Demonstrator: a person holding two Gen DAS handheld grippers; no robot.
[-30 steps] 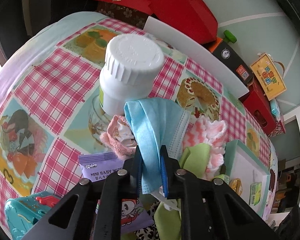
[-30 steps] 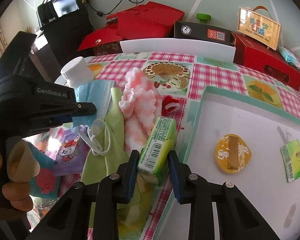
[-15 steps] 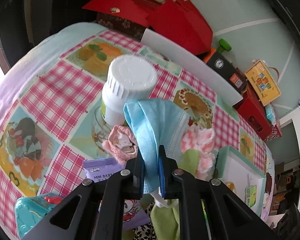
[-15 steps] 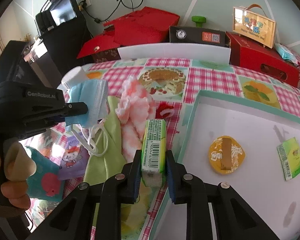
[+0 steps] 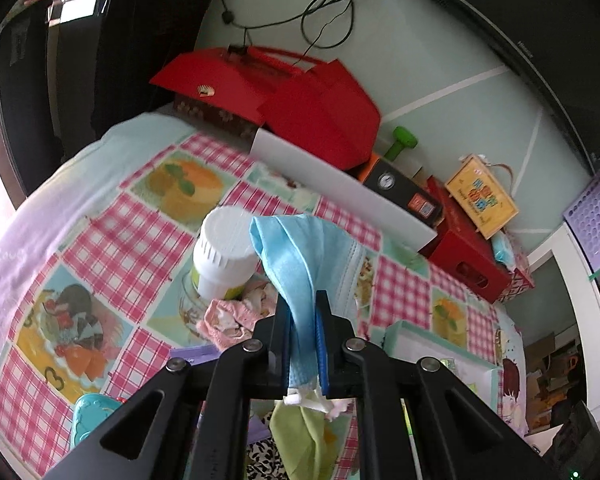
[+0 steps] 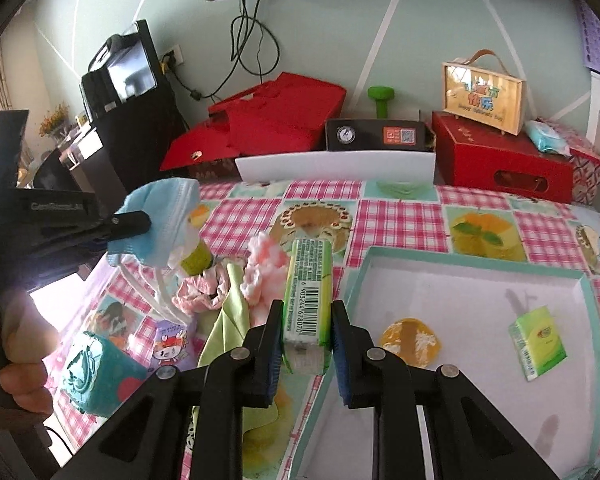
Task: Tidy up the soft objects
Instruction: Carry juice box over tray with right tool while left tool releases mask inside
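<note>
Left gripper [image 5: 302, 320] pinches blue mask [image 5: 300, 256]; right gripper [image 6: 305, 332] grips what looks like a green pack [image 6: 308, 292]

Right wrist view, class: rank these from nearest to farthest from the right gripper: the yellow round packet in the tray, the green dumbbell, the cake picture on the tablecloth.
1. Yellow round packet, in the white tray just right of the right gripper.
2. Cake picture, mid-table, beyond the held green pack.
3. Green dumbbell, behind the table by the wall.
</note>
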